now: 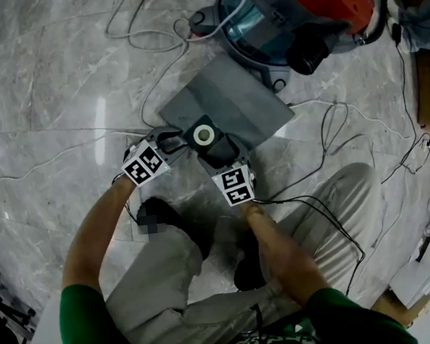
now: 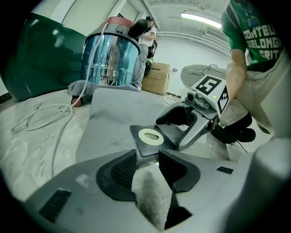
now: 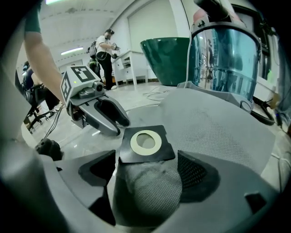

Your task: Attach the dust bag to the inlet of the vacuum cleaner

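Note:
The grey dust bag (image 1: 230,101) lies flat on the marble floor, its black collar with a pale ring (image 1: 204,135) at the near end. Both grippers stand at that collar. My left gripper (image 1: 172,140) is open at the collar's left corner, and in the left gripper view the bag's fabric (image 2: 150,191) lies loose between the jaws of the left gripper (image 2: 148,170). My right gripper (image 1: 217,158) is open too, astride the bag's near edge (image 3: 150,186) just short of the ring (image 3: 145,141). The vacuum cleaner (image 1: 298,13), with its blue drum and red top, stands beyond the bag, its dark inlet (image 1: 308,54) facing this way.
Thin cables (image 1: 139,30) trail over the floor around the bag and beside my legs. A white cord (image 2: 41,113) lies left of the bag. A cardboard box (image 2: 157,78) and a green bin (image 3: 166,59) stand farther off. A person (image 3: 107,48) stands in the background.

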`<action>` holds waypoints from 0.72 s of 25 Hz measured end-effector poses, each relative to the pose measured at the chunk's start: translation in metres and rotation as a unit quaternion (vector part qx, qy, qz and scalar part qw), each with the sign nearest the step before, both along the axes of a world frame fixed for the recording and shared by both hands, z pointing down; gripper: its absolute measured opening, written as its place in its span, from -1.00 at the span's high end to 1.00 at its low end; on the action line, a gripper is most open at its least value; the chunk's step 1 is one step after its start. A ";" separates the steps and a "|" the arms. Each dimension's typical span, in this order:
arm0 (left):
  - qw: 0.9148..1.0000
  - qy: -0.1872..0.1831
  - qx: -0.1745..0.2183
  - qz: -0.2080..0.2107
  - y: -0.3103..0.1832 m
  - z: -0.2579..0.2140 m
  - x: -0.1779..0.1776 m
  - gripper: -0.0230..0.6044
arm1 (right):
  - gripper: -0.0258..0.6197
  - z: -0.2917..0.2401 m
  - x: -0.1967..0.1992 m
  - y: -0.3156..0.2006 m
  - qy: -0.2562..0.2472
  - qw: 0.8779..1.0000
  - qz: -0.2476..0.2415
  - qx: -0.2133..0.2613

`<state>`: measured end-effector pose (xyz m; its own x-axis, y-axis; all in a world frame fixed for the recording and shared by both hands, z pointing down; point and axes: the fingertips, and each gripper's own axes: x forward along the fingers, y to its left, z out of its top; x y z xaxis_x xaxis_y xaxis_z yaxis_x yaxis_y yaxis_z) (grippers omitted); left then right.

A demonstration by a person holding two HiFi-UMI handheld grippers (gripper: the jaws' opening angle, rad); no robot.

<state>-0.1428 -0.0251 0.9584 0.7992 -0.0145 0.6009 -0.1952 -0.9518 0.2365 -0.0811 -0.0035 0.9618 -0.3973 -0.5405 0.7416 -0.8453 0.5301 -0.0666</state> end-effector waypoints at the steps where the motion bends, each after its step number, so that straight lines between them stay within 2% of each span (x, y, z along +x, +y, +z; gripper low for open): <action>1: 1.000 -0.001 0.000 0.000 -0.001 0.001 0.000 0.47 | -0.33 0.003 0.001 0.000 0.001 1.000 0.001 -0.004; 6: 1.000 -0.005 -0.001 0.009 0.001 0.007 0.006 0.47 | -0.36 0.018 0.004 -0.004 0.010 1.000 0.008 -0.004; 10: 1.000 -0.017 0.003 0.019 0.003 0.008 0.007 0.48 | -0.35 0.009 0.005 -0.007 0.002 1.000 0.011 -0.012; 14: 0.999 -0.030 0.016 0.021 -0.001 0.008 0.006 0.64 | -0.35 0.006 0.004 -0.006 -0.011 1.000 0.012 -0.017; 18: 0.999 -0.030 0.024 0.017 -0.004 0.005 0.008 0.65 | -0.34 0.002 0.007 -0.007 -0.035 0.999 0.021 -0.025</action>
